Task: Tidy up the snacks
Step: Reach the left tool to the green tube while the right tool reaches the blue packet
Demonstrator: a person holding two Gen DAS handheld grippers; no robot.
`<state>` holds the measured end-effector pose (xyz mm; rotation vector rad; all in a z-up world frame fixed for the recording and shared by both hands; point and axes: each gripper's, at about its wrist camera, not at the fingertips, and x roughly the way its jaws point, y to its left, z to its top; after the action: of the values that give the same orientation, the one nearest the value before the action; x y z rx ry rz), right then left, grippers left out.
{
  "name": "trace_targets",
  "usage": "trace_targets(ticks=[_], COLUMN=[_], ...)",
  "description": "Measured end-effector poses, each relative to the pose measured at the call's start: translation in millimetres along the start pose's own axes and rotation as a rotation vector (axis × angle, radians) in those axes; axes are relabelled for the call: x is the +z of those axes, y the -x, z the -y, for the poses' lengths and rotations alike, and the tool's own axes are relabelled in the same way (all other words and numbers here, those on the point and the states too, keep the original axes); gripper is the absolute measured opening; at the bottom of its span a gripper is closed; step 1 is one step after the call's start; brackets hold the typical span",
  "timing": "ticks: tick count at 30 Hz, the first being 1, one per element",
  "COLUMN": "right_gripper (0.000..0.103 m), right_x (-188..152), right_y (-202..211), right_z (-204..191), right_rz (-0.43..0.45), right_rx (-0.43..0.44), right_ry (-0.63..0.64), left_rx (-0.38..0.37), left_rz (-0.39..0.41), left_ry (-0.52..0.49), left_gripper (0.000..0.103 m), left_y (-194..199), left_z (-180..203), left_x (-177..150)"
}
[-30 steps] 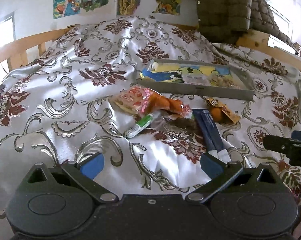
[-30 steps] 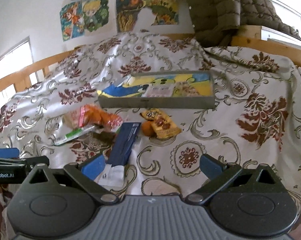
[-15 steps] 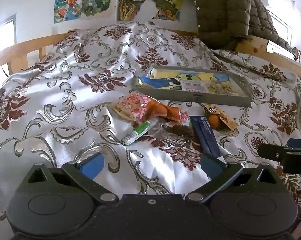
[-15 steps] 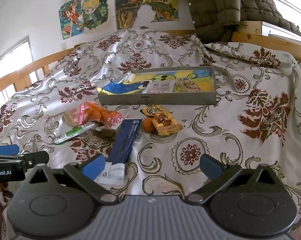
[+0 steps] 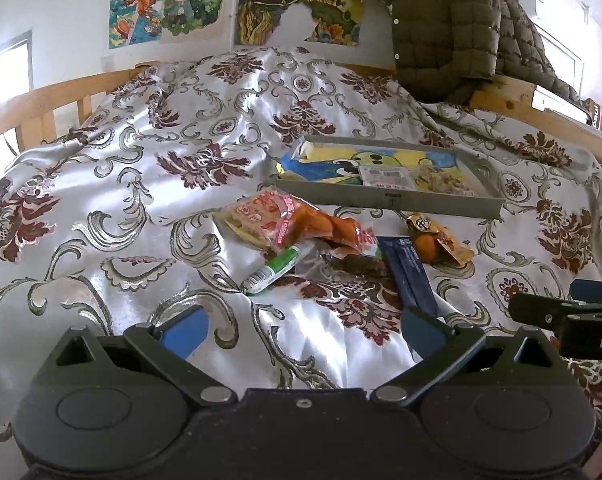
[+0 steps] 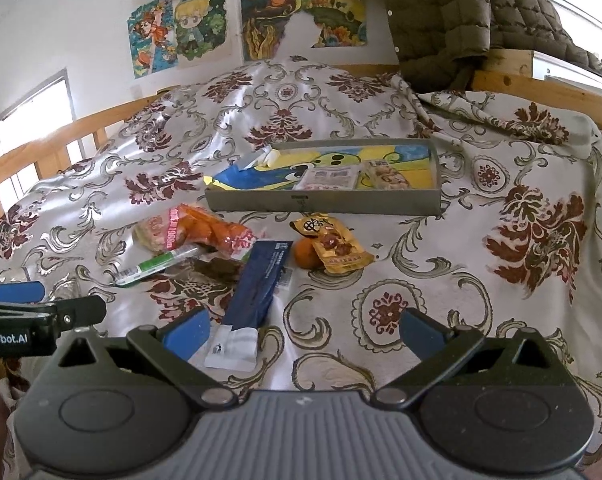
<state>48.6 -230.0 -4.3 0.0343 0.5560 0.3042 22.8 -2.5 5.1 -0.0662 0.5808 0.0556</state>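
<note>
At the bottom of each frame a gripper hangs over the patterned bedspread (image 5: 101, 184), both with fingers spread wide and nothing between them: the left gripper (image 5: 303, 330) and the right gripper (image 6: 303, 330). Only the right wrist view shows the white end of the long dark blue packet (image 6: 257, 284) lying just beside that gripper's left pad; in the left view that end is hidden behind the right pad. Just beyond, mid-frame, the loose snacks bunch together: a green-and-white tube (image 5: 273, 270), a dark brown wrapper (image 5: 357, 264), an orange-and-pink bag (image 5: 285, 220) touching them, and a small orange (image 6: 305, 255) tucked against a gold packet (image 6: 339, 248). Past these sits the grey tray (image 6: 325, 203), already holding a few flat packets on a cartoon liner. Bare cloth lies open at lower right of the right view and across the left half of the left view. Furthest back, upper frame, a wooden bed rail (image 5: 61, 92), posters (image 5: 165, 4) and a hanging olive jacket (image 5: 445, 20) close things in
</note>
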Motion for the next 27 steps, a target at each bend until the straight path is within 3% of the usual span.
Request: trace_targets(ticks=[19, 27], right_gripper=[0.103, 0.103], right_x=[2, 13], right_y=[-4, -11], right_z=[-1, -5], right_rz=[-0.015, 0.005], right_rx=[0.066, 0.104], right_ry=[0.009, 0.107], left_rx=[0.038, 0.077], left_rz=[0.001, -0.026], left_ry=[-0.051, -0.012], left_gripper=[0.102, 0.102], left_y=[-6, -26], left_z=[2, -7], left_x=[1, 16])
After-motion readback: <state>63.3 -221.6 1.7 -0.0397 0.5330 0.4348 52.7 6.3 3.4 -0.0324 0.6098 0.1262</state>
